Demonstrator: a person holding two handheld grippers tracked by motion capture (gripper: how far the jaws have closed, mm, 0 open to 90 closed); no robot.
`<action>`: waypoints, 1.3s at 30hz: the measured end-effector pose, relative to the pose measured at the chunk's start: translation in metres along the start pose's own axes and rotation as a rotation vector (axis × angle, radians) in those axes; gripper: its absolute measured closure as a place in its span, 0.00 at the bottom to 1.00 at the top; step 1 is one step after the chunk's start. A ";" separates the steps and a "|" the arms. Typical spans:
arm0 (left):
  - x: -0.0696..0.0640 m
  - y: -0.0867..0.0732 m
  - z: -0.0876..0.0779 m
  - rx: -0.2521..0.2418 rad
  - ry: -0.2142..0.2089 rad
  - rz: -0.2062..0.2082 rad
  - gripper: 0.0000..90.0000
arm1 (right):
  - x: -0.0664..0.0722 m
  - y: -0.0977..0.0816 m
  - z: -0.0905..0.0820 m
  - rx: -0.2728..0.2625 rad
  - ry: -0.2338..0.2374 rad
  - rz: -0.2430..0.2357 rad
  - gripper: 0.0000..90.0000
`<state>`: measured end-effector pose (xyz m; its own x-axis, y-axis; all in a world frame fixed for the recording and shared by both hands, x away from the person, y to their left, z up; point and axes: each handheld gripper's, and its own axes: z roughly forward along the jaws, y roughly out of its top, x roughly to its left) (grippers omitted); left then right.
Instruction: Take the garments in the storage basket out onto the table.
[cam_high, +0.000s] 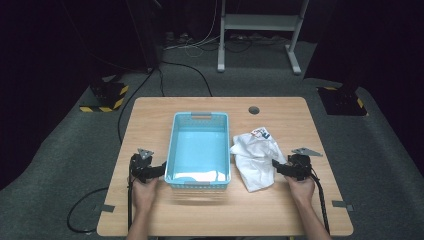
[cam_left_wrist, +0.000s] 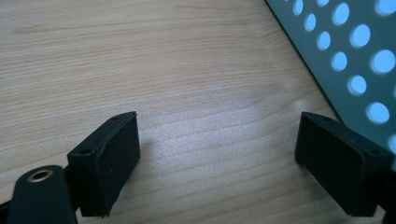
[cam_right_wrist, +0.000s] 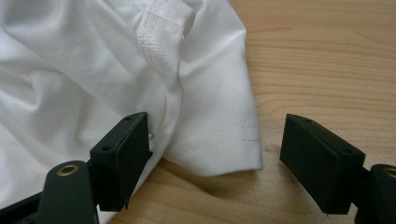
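Your left gripper (cam_high: 161, 169) rests on the wooden table (cam_high: 150, 107) just beside the near-left corner of the light blue perforated basket (cam_high: 172, 145). In the left gripper view its jaws stand spread wide over bare wood, with nothing between them; one jaw lies close to the basket's perforated wall (cam_left_wrist: 355, 56).

Your right gripper (cam_high: 276, 166), to the right of the basket, meets the near-right edge of the crumpled white T-shirt (cam_high: 256, 160). In the right gripper view its jaws are also spread wide, pinching nothing; one jaw lies against the cloth, and the stitched sleeve hem (cam_right_wrist: 224, 140) reaches into the gap between them without being pressed.

The T-shirt lies on the table just right of the basket, a printed patch (cam_high: 261, 133) showing at its far end. Beyond the basket, a round cable hole (cam_high: 254, 110) sits near the table's far edge.
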<state>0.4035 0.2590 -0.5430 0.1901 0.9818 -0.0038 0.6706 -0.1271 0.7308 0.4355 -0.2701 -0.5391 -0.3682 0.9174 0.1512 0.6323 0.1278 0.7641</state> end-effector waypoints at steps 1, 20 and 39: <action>0.000 0.000 0.000 0.000 0.000 0.000 0.16 | 0.000 -0.001 0.000 0.001 -0.002 0.001 0.26; 0.000 0.000 0.000 0.001 -0.001 0.002 0.15 | 0.009 -0.002 0.003 0.044 -0.073 -0.110 0.23; 0.000 0.000 0.000 0.001 -0.001 0.002 0.15 | 0.007 -0.001 0.003 0.047 -0.058 -0.113 0.23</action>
